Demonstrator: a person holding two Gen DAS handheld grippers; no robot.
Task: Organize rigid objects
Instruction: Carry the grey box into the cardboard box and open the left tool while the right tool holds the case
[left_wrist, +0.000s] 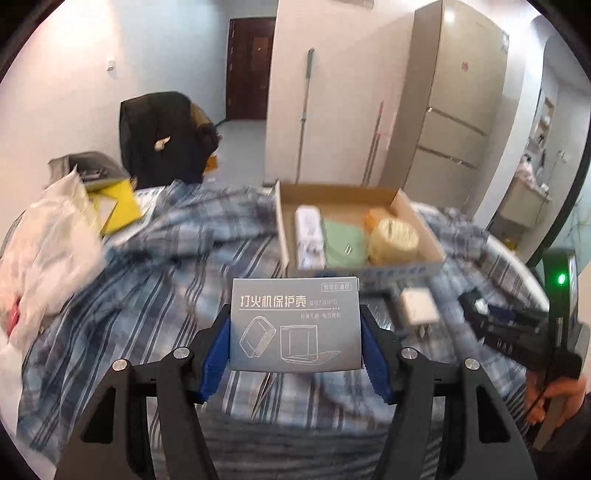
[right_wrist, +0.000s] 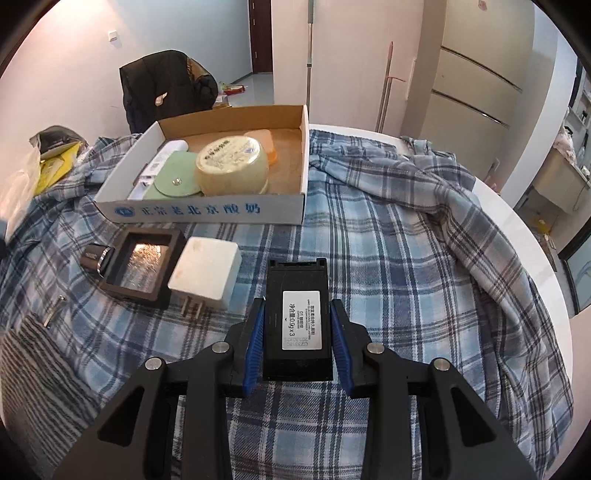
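Note:
My left gripper (left_wrist: 295, 317) is shut on a grey printed box (left_wrist: 295, 323) and holds it above the plaid cloth, short of the cardboard tray (left_wrist: 424, 225). My right gripper (right_wrist: 295, 325) is shut on a black case with a white label (right_wrist: 296, 319), also above the cloth, in front of the tray (right_wrist: 207, 212). The tray holds a round yellow tin (right_wrist: 232, 166), a green pouch (right_wrist: 173, 179), a white item (right_wrist: 157, 162) and an orange item (right_wrist: 264, 142). The right gripper also shows in the left wrist view (left_wrist: 491, 317), at the right.
On the cloth before the tray lie a white plug adapter (right_wrist: 207, 273), a black square frame (right_wrist: 142, 264), a small dark cylinder (right_wrist: 94, 256) and a screw (right_wrist: 54, 310). White bags (left_wrist: 48, 254) and a yellow item (left_wrist: 118, 206) sit at the left. The round table edge (right_wrist: 517, 229) curves at the right.

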